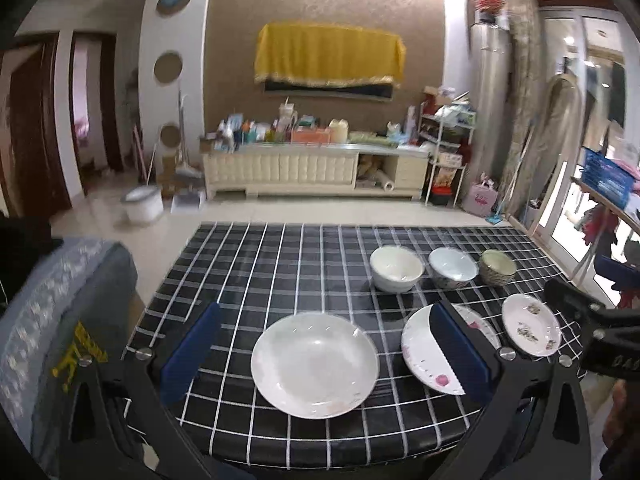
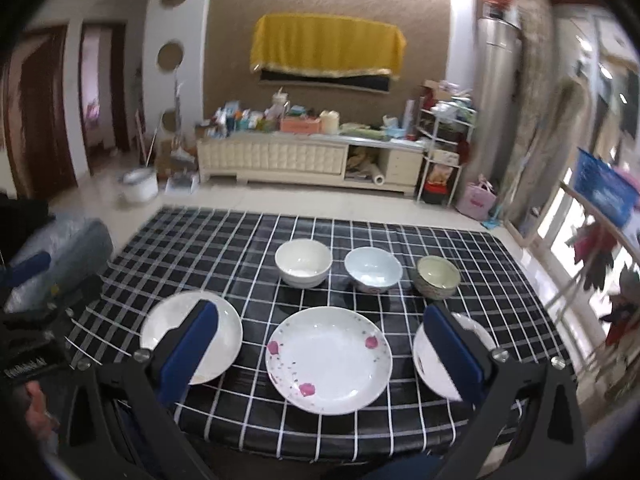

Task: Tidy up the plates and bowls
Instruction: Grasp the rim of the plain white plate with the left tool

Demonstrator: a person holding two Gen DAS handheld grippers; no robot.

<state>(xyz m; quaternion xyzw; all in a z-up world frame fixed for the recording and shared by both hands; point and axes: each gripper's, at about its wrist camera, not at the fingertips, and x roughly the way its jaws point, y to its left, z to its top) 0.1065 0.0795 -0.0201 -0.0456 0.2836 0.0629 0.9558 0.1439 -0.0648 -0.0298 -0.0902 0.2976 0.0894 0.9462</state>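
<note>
The left gripper is wide open and holds nothing. It hangs over the near edge of the table, and the plain white plate lies between its 2 blue pads. The right gripper is wide open too, with nothing in it. The pink-flower plate lies between its pads.

There are 3 plates in a row at the front. The small speckled plate is the one on the right. Behind them stand 3 bowls in a row: a white bowl, a light blue bowl and a greenish patterned bowl. None of them touch.

The black cloth has white lines. White writing on the left tool's side is too blurry to read.
</note>
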